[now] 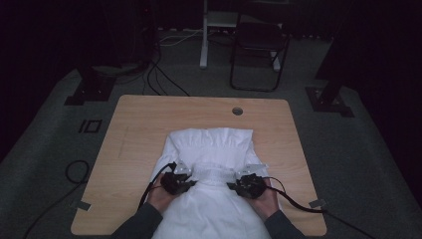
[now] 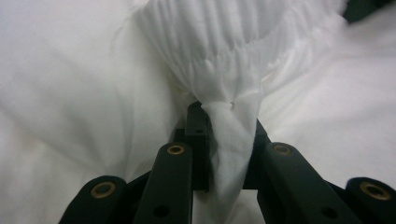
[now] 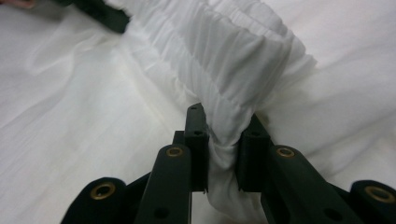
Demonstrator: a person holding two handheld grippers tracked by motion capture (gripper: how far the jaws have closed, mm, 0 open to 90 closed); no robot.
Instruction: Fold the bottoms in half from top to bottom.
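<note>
High view gives me the whole scene: a white garment (image 1: 211,169) lies on the wooden table (image 1: 134,144), and I take the round cable hole (image 1: 237,111) at the far edge of the table as my landmark. The garment is spread on the near side of this hole, with its far end already folded into a neat flat band just in front of the hole, and its wide lower part running toward me and over the near edge. So I judge that one fold is done, and the middle part with the gathered elastic strip (image 2: 219,51) is now the work in hand. The rest of the folding is not yet done; the cloth on the near side is wrinkled and loose.

My left gripper (image 1: 185,182) is near and to the left of the hole, at the left end of the gathered strip. In the left gripper view its jaws stand almost closed and pinch a twisted bunch of this strip between the pads.

My right gripper (image 1: 240,185) is near the hole's line, only slightly right of it, at the other end of the strip. In the right gripper view the jaws are also narrow, and a thick fold of the pleated cloth is pressed between them.

Both grips look firm to me, and the strip hangs stretched between them.
</note>
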